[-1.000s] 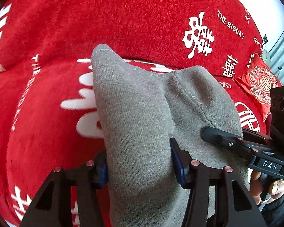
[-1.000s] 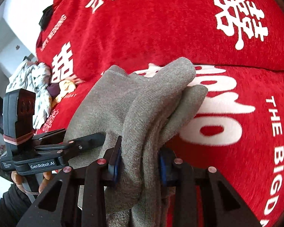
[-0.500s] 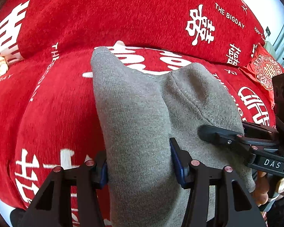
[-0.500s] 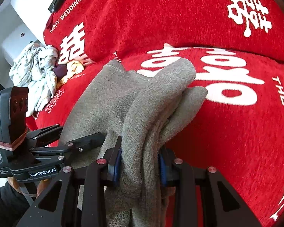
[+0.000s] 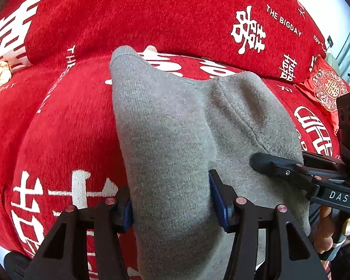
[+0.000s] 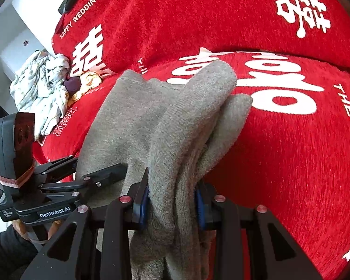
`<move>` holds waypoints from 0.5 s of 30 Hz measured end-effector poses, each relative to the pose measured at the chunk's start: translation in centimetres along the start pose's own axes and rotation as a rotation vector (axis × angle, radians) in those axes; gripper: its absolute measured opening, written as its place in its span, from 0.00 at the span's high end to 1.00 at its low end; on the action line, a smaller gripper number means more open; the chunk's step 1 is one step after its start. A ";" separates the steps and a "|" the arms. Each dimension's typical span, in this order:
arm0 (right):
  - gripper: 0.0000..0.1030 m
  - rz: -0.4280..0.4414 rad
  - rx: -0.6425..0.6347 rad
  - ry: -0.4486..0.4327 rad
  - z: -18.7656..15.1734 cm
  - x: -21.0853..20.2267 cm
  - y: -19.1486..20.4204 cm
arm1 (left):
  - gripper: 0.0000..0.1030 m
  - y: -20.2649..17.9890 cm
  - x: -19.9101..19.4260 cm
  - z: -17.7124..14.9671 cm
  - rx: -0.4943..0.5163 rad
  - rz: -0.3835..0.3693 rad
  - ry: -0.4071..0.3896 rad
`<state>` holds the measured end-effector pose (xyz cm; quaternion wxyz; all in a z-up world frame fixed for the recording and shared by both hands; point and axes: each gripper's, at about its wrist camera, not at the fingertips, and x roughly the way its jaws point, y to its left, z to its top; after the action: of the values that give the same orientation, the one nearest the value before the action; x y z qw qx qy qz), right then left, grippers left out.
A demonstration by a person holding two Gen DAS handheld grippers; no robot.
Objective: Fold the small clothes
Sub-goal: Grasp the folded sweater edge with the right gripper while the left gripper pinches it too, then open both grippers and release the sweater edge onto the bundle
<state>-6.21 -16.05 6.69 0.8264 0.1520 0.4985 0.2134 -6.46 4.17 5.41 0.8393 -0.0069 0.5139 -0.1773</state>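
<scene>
Left wrist view: a sofa covered in a red blanket [image 5: 81, 128] with white characters and lettering fills the frame, its backrest rising behind the seat. Above the seat hangs a grey knitted garment [image 5: 175, 128], held up off the blanket between both tools, its upper edge sagging between two raised corners. The left gripper [image 5: 171, 200] is clamped on one bunched side of the garment, blue pads pressing the cloth from both sides. The right gripper [image 6: 171, 193] pinches the other side, where several thick layers are gathered and poke forward past its fingers. At the sofa's far left end, in the right wrist view, lies a crumpled pile of pale patterned clothes [image 6: 39, 86]. At the far right end sits a small red embroidered cushion [image 5: 326, 88].
</scene>
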 end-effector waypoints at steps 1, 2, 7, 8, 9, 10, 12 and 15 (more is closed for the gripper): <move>0.66 0.000 0.005 0.002 -0.2 0.1 -0.2 | 0.45 0.1 0.0 -0.1 -0.002 -0.002 0.000; 0.66 0.000 0.010 0.004 -0.2 0.1 -0.4 | 0.41 0.2 0.1 -0.2 -0.003 -0.002 0.000; 0.61 0.021 0.066 0.018 -0.8 0.6 -1.9 | 0.13 0.8 0.0 -0.8 -0.002 0.054 -0.025; 0.56 0.024 0.079 0.023 -0.9 0.7 -2.2 | 0.09 0.9 0.0 -0.9 0.002 0.069 -0.030; 0.47 0.020 0.094 0.028 -1.0 0.8 -2.6 | 0.08 1.0 -0.1 -1.0 0.005 0.070 -0.032; 0.44 0.011 0.105 0.028 -1.1 0.8 -2.9 | 0.08 1.1 -0.3 -1.1 0.009 0.070 -0.028; 0.41 -0.010 0.141 0.028 -1.3 0.4 -3.7 | 0.08 1.2 -1.1 -1.2 0.016 0.086 -0.020; 0.41 -0.038 0.136 -0.008 -1.4 -1.5 -3.1 | 0.09 1.4 -3.8 -1.5 0.010 0.102 -0.062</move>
<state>-7.44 -19.42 5.71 0.8200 0.1993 0.5113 0.1625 -8.87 6.92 7.70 0.8629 0.0180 0.4862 -0.1368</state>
